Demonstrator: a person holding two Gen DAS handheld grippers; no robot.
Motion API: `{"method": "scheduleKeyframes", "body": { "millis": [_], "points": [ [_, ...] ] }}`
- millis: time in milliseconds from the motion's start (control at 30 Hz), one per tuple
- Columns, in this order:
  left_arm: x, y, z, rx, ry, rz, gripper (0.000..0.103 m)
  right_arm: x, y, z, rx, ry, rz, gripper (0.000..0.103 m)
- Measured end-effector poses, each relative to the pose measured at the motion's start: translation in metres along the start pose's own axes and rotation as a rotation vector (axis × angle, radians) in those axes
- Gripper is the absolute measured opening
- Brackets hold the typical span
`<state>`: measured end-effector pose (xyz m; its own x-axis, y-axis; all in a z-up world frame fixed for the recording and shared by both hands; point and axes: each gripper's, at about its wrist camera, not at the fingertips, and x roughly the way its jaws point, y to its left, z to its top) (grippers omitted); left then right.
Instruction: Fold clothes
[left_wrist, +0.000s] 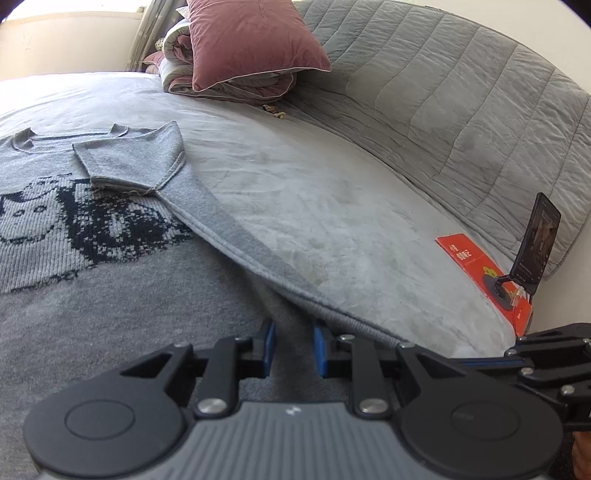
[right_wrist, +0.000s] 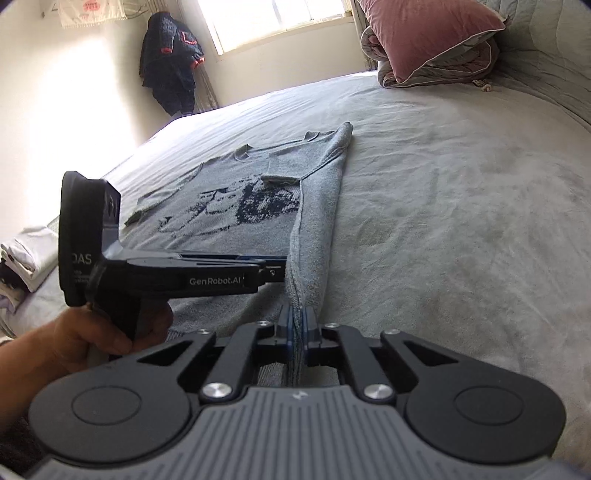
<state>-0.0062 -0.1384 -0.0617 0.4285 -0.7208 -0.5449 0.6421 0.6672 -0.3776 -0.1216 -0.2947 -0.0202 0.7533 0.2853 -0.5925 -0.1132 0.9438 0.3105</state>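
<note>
A grey knit sweater (left_wrist: 122, 295) with a dark cat pattern lies flat on the bed, chest up, and one sleeve (left_wrist: 125, 162) is folded across its chest. My left gripper (left_wrist: 294, 349) hovers open just over the sweater's lower part, with fabric showing in the gap between its blue pads (left_wrist: 270, 343). In the right wrist view my right gripper (right_wrist: 297, 332) is shut on the sweater's (right_wrist: 236, 206) right side edge, which rises as a lifted fold (right_wrist: 314, 236). The left gripper (right_wrist: 275, 273), held by a hand (right_wrist: 92, 343), points its tip at that fold.
The bed sheet (right_wrist: 443, 221) stretches wide to the right. A pink pillow (left_wrist: 251, 40) rests on a rolled quilt (left_wrist: 236, 88) at the head. A phone on a stand (left_wrist: 535, 243) and a red packet (left_wrist: 476, 266) sit at the bed's edge. Folded clothes (right_wrist: 26, 254) lie left.
</note>
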Motion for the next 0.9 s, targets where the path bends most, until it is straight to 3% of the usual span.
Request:
{"method": "scheduleKeyframes", "body": {
  "millis": [200, 267, 467, 667, 800, 900],
  "points": [
    [0.010, -0.002, -0.006, -0.044, 0.031, -0.042, 0.021, -0.005, -0.005, 0.010, 0.068, -0.013, 0.064, 0.005],
    [0.005, 0.005, -0.006, -0.092, 0.047, -0.076, 0.026, -0.002, -0.003, 0.011, 0.068, -0.004, 0.066, 0.006],
    [-0.008, 0.047, -0.014, -0.365, -0.012, -0.178, 0.049, 0.002, 0.010, 0.012, 0.052, 0.000, 0.117, 0.005],
    [-0.020, 0.091, -0.022, -0.648, -0.081, -0.278, 0.059, 0.012, 0.024, 0.012, 0.032, 0.028, 0.141, 0.005],
    [-0.017, 0.088, -0.017, -0.624, -0.086, -0.199, 0.062, 0.018, 0.031, 0.010, 0.005, 0.063, 0.137, 0.005],
    [-0.013, 0.083, -0.012, -0.586, -0.085, -0.127, 0.055, 0.024, 0.037, 0.009, -0.010, 0.084, 0.132, 0.005]
  ]
}}
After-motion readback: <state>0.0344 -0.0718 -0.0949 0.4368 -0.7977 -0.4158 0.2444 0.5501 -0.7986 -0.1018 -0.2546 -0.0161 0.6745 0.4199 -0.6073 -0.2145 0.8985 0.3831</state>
